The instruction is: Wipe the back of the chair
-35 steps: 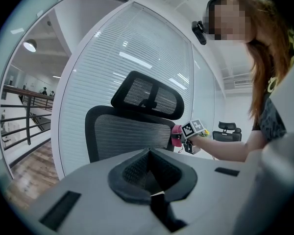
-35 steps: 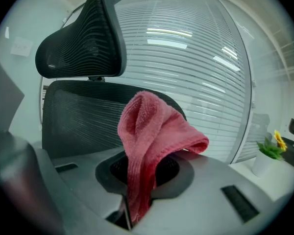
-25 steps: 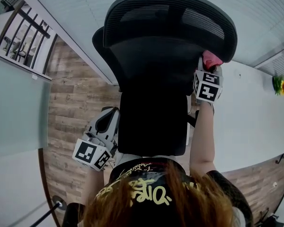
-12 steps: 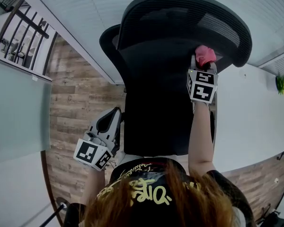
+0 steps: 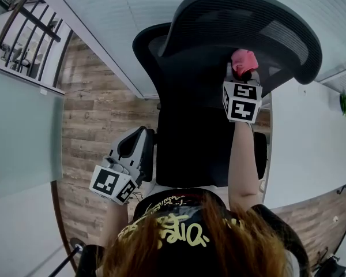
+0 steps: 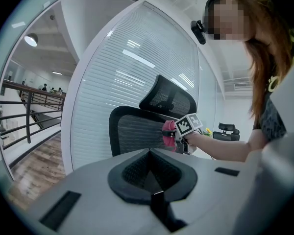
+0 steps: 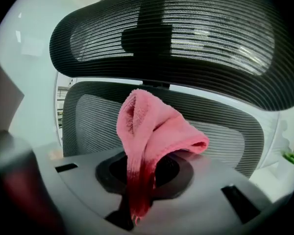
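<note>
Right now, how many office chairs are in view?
2. One black mesh chair stands directly before the person, the pink cloth at its backrest. A second chair sits far off in the background, visible only in the left gripper view. Others may be hidden.

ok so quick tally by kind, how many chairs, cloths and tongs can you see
chairs: 2 (mesh chair, far chair)
tongs: 2 (left tongs, right tongs)
cloths: 1 (pink cloth, held in the right tongs)
total: 5
</note>
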